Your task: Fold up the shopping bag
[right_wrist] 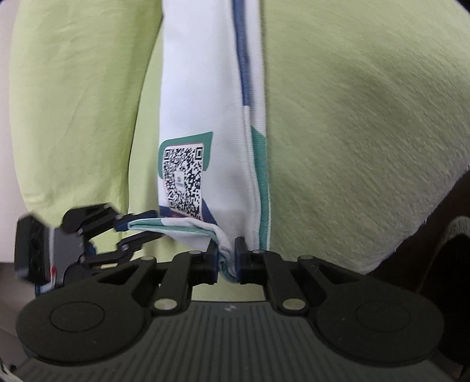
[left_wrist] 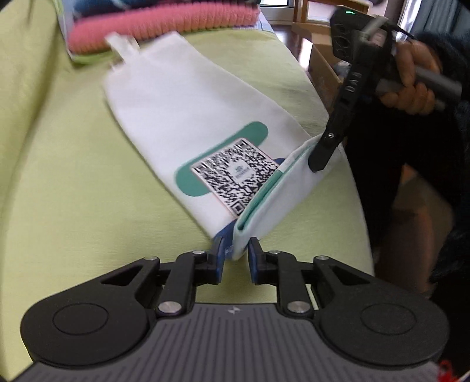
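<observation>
A white shopping bag (left_wrist: 182, 117) with a green patch and a QR code (left_wrist: 235, 173) lies folded lengthwise on the green bedspread (left_wrist: 58, 161). Its handle (left_wrist: 123, 47) points to the far end. My left gripper (left_wrist: 236, 252) is shut on the near bottom corner of the bag. My right gripper (left_wrist: 318, 160) is shut on the other bottom corner and lifts the edge, so the bottom end curls over. In the right wrist view the right gripper (right_wrist: 227, 258) pinches the bag (right_wrist: 199, 88), and the left gripper (right_wrist: 141, 226) grips the corner at the left.
A pink knitted blanket (left_wrist: 164, 23) lies folded at the far end of the bed. Wooden furniture (left_wrist: 317, 44) stands past the right edge of the bed. The bed edge (left_wrist: 361, 205) runs close to the right gripper.
</observation>
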Demonstrator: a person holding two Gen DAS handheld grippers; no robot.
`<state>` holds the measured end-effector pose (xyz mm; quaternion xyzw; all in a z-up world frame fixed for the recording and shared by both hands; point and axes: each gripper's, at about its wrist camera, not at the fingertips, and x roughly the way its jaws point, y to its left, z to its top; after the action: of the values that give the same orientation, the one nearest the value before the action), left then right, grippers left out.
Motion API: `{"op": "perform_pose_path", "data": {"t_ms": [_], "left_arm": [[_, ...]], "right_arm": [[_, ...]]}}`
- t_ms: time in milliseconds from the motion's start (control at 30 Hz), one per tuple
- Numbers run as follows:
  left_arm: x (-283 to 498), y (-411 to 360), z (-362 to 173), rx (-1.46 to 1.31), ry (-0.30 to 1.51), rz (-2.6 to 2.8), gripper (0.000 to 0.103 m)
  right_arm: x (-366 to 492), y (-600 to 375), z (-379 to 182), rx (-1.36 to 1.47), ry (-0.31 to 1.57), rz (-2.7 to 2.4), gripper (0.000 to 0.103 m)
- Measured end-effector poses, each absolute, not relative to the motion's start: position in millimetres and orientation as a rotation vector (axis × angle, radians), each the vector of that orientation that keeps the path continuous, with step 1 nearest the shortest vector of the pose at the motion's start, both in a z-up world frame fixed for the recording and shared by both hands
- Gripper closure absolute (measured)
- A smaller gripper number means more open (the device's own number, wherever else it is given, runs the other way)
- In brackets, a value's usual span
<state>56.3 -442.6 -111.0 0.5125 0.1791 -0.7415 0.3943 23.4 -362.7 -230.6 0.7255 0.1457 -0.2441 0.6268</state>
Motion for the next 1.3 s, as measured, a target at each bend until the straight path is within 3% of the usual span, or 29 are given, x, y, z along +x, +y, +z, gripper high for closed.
{"op": "perform_pose_path", "data": {"t_ms": [167, 300, 500, 633, 933, 1000, 1133, 1200, 1300], "left_arm": [[12, -413, -92, 1.396, 0.134, -1.855, 0.090], [5, -413, -92, 1.413, 0.075, -1.836, 0.090], [-5, -412, -81, 1.337, 0.069, -1.900, 0.091], [-16, -426, -108, 1.411, 0.085, -1.875, 0.091], [3, -459, -146, 1.352, 0.317, -1.760, 0.092], [4, -461, -146, 1.344, 0.341, -1.748, 0.092], [6, -463, -146, 1.318, 0.369, -1.735, 0.092], [7, -462, -146, 1.300, 0.380, -1.730, 0.092], [7, -461, -146, 1.284, 0.383, -1.722, 0.092]], "right_arm": [[28, -373, -233, 1.717, 0.377, -0.561, 0.098], [33, -376, -232, 1.752, 0.398, -0.564, 0.098], [40, -376, -232, 1.750, 0.414, -0.571, 0.098], [48, -382, -229, 1.730, 0.433, -0.578, 0.098], [42, -373, -216, 1.637, 0.411, -0.622, 0.096], [47, -363, -201, 1.494, 0.400, -0.688, 0.094], [76, -308, -146, 0.844, 0.472, -0.944, 0.073], [93, -269, -130, 0.469, 0.509, -0.991, 0.073], [115, -225, -131, 0.142, 0.565, -0.924, 0.092]]}}
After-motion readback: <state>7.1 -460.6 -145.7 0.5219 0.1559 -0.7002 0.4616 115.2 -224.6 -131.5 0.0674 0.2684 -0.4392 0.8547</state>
